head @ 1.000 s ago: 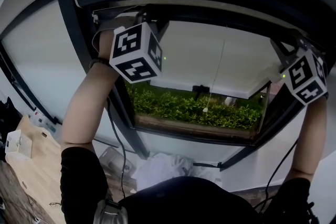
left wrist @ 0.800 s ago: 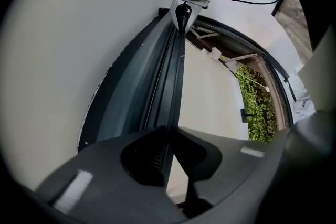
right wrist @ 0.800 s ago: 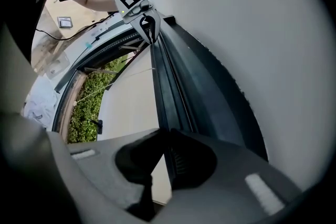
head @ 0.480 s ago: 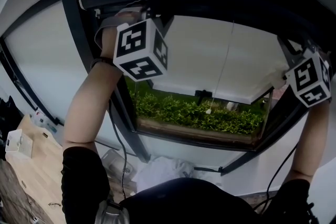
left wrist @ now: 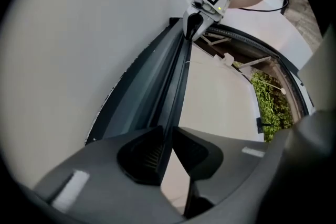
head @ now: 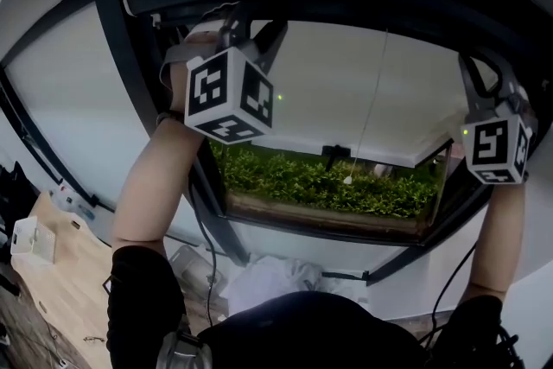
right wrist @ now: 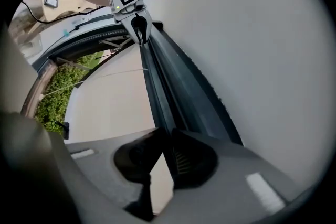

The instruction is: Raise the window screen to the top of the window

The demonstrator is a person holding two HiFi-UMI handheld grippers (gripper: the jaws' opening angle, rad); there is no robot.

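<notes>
Tilted further upward, left tongs and right tongs, just opening, stand slightly apart around the dark screen bar.

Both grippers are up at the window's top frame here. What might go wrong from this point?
1. The left gripper and right gripper have just been opening their jaws around the thin dark screen rail; if it isn't caught at the top, it may slide down.
2. If one side lets go first, the rail could tilt and jam.
</notes>
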